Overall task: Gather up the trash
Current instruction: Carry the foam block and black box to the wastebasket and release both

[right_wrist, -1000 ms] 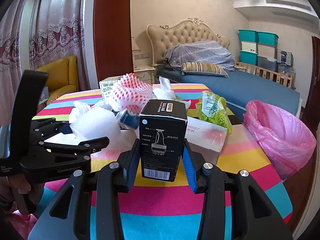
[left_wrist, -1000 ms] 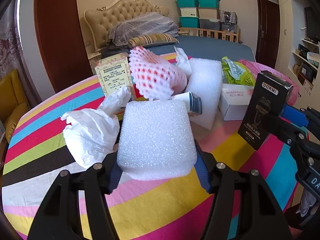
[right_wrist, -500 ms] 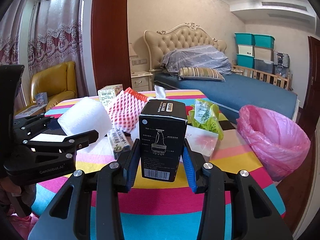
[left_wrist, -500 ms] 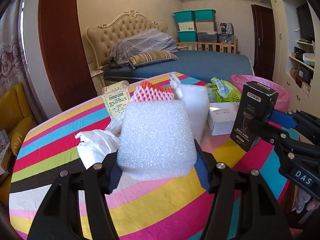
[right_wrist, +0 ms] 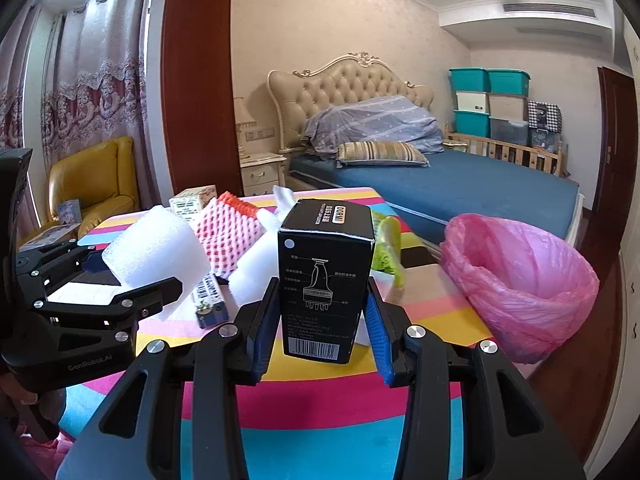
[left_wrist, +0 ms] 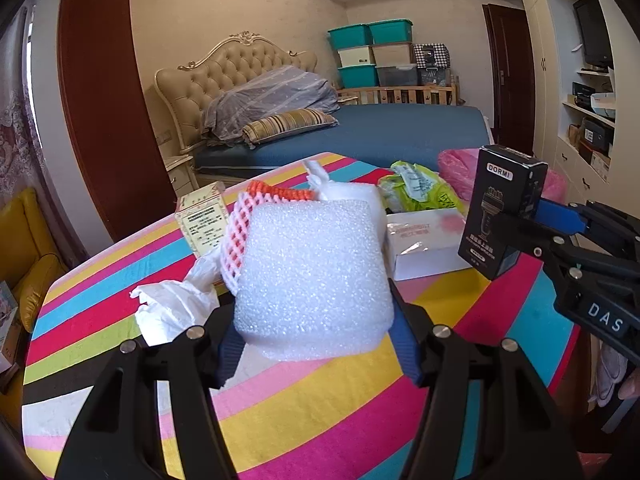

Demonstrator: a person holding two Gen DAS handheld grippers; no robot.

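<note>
My left gripper [left_wrist: 316, 320] is shut on a white foam block [left_wrist: 316, 280] and holds it above the striped table [left_wrist: 320, 412]. The block also shows in the right wrist view [right_wrist: 154, 254]. My right gripper [right_wrist: 324, 320] is shut on a black DORMI box [right_wrist: 326, 280], held upright above the table; the box shows at the right of the left wrist view [left_wrist: 500, 208]. A pink trash bag [right_wrist: 520, 280] stands open at the table's right edge. More trash lies on the table: red-white fruit net [right_wrist: 230, 236], crumpled white tissue [left_wrist: 172, 308], green wrapper [left_wrist: 420, 188].
A white carton [left_wrist: 424, 240], a yellowish box [left_wrist: 202, 220], a small tube box [right_wrist: 210, 300] and another foam piece [right_wrist: 256, 268] lie on the table. A bed [right_wrist: 440, 176] stands behind, a yellow armchair [right_wrist: 92, 184] at the left, shelves [left_wrist: 592, 120] at the right.
Both grippers have risen with their loads; the table and its trash pile sit lower and farther in both views. The grips are unchanged.
</note>
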